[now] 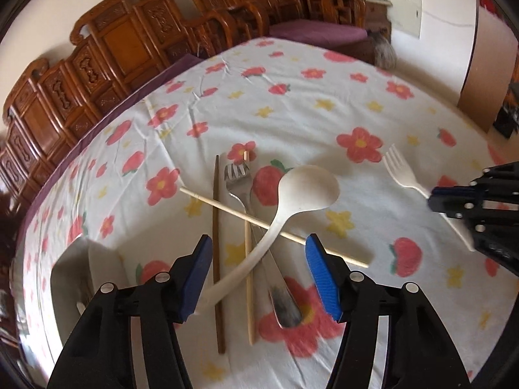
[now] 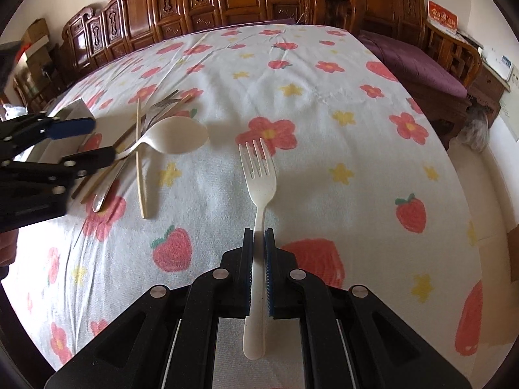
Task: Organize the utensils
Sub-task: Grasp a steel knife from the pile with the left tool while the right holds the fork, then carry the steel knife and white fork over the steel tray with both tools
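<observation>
My right gripper (image 2: 259, 236) is shut on the handle of a cream plastic fork (image 2: 259, 175), tines pointing away; it also shows in the left wrist view (image 1: 405, 175). My left gripper (image 1: 258, 253) is open above a pile of utensils: a cream ladle spoon (image 1: 308, 188), a metal fork (image 1: 240, 188), a dark chopstick (image 1: 216, 243) and light chopsticks (image 1: 249, 275). The ladle's handle runs toward the left finger; I cannot tell if it touches. The pile also shows in the right wrist view (image 2: 175, 136).
A floral cloth (image 1: 308, 113) covers the table. A metal container (image 1: 69, 275) stands left of the pile, partly hidden by my left gripper. Carved wooden chairs (image 1: 123, 42) line the far edge.
</observation>
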The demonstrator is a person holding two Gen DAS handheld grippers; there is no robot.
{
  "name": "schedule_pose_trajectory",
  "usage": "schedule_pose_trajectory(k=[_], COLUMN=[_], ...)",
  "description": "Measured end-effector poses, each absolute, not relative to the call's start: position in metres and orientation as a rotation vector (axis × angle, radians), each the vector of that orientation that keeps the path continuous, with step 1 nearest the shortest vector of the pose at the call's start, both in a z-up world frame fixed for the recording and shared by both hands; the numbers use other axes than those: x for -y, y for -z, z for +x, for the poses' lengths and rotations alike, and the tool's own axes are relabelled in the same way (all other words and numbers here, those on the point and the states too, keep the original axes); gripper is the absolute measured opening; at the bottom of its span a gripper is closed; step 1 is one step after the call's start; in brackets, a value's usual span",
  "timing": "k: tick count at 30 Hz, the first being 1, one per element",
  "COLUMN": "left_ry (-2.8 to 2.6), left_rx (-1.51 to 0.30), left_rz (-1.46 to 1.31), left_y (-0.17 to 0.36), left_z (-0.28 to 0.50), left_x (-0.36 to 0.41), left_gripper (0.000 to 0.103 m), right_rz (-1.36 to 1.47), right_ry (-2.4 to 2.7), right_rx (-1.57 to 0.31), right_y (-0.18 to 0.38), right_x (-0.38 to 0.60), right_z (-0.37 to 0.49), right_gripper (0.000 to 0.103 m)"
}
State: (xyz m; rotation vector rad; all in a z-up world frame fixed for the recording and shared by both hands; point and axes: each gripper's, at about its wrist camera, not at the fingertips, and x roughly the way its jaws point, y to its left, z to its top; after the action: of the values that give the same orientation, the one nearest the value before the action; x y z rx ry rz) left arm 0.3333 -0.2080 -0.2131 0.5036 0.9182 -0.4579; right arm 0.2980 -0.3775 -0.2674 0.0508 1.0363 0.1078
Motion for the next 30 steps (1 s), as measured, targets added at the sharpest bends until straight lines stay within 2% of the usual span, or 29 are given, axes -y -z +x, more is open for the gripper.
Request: schedule_pose_trajectory(k=[9, 13, 19, 21, 23, 25, 30], left_ry=[0.466, 0.462, 0.447, 0.443, 0.452, 0.454, 0.452], left_rx=[-0.961, -0.992, -0.998, -0.991, -0.994, -0.997, -1.002], left_rz=[0.559, 0.551, 0.543, 0.541, 0.525, 0.512, 0.493], left_y=[0.229, 0.236, 0.238, 0.236, 0.233, 0.231, 0.227], left_z=[0.351, 0.357, 0.36, 0.361, 0.362, 0.364, 0.365], left_x=[0.226, 0.231, 0.235, 0.236, 0.236, 0.237, 0.236], left_gripper=[0.047, 0.037, 0.03, 0.024, 0.009, 0.005, 0.003], right_rz=[0.076, 0.078, 0.072, 0.072, 0.074, 0.078, 0.078], right_ry=[-0.115, -0.116, -0.114, -0.114, -0.116, -0.117, -0.117], right_rx=[-1.035, -1.033, -1.03, -1.03, -1.03, -1.029, -1.028], right_y=[0.27, 0.27, 0.27, 0.27, 0.27, 0.27, 0.27], right_x=[0.382, 0.382, 0.381, 0.381, 0.381, 0.381, 0.382], right_z=[0.299, 0.299, 0.3, 0.301, 0.3, 0.3, 0.3], right_gripper=[0.008, 0.008, 0.009, 0.009, 0.009, 0.009, 0.009])
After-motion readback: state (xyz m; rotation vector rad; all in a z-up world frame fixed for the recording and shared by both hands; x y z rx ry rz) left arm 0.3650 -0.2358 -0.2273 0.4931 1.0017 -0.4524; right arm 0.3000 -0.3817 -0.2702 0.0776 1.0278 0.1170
